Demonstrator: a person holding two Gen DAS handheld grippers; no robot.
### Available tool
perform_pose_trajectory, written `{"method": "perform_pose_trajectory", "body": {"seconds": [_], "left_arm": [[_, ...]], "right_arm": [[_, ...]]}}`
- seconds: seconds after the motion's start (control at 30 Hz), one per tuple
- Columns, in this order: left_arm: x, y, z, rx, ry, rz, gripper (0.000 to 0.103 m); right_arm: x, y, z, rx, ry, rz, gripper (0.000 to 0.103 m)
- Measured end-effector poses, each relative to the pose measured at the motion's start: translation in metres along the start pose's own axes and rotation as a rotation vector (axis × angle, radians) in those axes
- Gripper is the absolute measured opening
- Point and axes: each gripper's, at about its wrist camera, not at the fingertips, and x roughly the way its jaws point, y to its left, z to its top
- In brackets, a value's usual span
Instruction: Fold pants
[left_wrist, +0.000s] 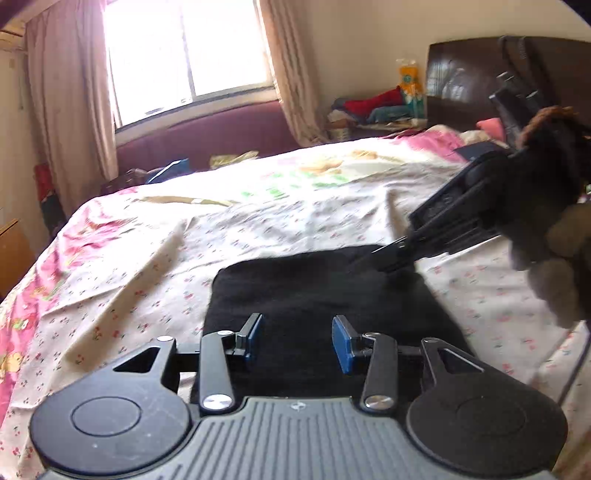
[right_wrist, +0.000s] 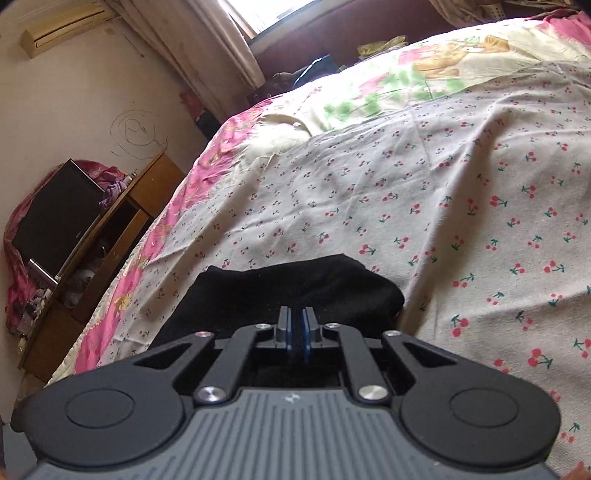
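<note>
While the black pants (left_wrist: 317, 295) lie folded into a compact rectangle on the cherry-print sheet (right_wrist: 443, 192) of the bed (left_wrist: 110, 258), both tools hang over them: the left gripper (left_wrist: 297, 341) is above the near part of the bundle, its blue-padded fingers (left_wrist: 341, 341) moderately apart with nothing between them, and the right gripper (right_wrist: 296, 330) is over the pants' right side with its fingers nearly together, only a thin gap showing and no cloth in it. In the left wrist view the right gripper reaches in from the right, held by a gloved hand (left_wrist: 561, 258), its tips at the far right corner of the pants; whether they touch the cloth is unclear. Around the bed are a bright window (left_wrist: 184, 55) with pale curtains (left_wrist: 70, 92), a dark headboard (left_wrist: 465, 81) and a heap of coloured clothes (left_wrist: 373, 107) beside it. The right wrist view adds a wooden cabinet (right_wrist: 110, 229) with a dark screen (right_wrist: 55, 214) and a wall air conditioner (right_wrist: 62, 29). Nothing lies on the pants, and no writing is readable
</note>
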Motion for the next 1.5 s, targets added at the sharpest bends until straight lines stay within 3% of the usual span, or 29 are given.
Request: {"method": "perform_pose_trajectory", "body": {"seconds": [0.07,0.17,0.23,0.27,0.37,0.47,0.57,0.7,0.8,0.9,1.0,1.13,1.3,1.5], "left_arm": [[0.022,0.017,-0.022,-0.016,0.045,-0.007,0.055],[0.025,0.028,-0.034,-0.071,0.021,-0.048,0.056],[0.018,0.027,-0.023,-0.052,0.013,-0.042,0.056],[0.012,0.028,-0.019,-0.051,-0.008,-0.047,0.056],[0.012,0.037,-0.003,-0.072,-0.044,-0.056,0.056],[0.039,0.050,-0.001,-0.086,-0.007,-0.029,0.056],[0.064,0.065,-0.012,-0.167,0.064,-0.058,0.064],[0.063,0.073,-0.020,-0.239,0.083,-0.088,0.065],[0.037,0.072,-0.010,-0.246,0.047,-0.083,0.064],[0.013,0.065,-0.005,-0.221,0.007,-0.078,0.064],[0.011,0.055,-0.020,-0.181,0.067,-0.039,0.065],[0.011,0.066,-0.041,-0.322,0.110,-0.042,0.065],[0.011,0.044,-0.026,-0.191,0.151,0.038,0.065],[-0.012,0.029,-0.017,-0.131,0.157,0.075,0.065]], "right_arm": [[0.023,-0.001,-0.011,-0.017,0.037,-0.039,0.008],[0.037,-0.011,-0.026,-0.041,0.048,-0.058,0.000],[0.029,-0.003,-0.022,-0.028,0.047,-0.071,0.005],[0.022,0.003,-0.018,-0.024,0.028,-0.043,0.013],[0.017,0.031,-0.007,-0.127,-0.016,-0.050,0.013],[0.042,0.051,0.002,-0.165,0.000,-0.040,0.014],[0.075,0.055,0.004,-0.172,0.022,-0.061,0.015],[0.106,0.040,-0.001,-0.121,0.089,-0.106,0.013],[0.079,0.043,0.001,-0.091,0.058,-0.091,0.021],[0.037,0.057,-0.009,-0.142,0.002,-0.075,0.021],[0.014,0.059,-0.032,-0.125,-0.004,-0.078,0.027],[-0.004,0.055,-0.069,-0.090,0.028,-0.081,0.026],[0.005,0.061,-0.084,-0.182,0.079,-0.160,0.024],[-0.037,0.080,-0.087,-0.175,0.025,-0.110,0.028]]}}
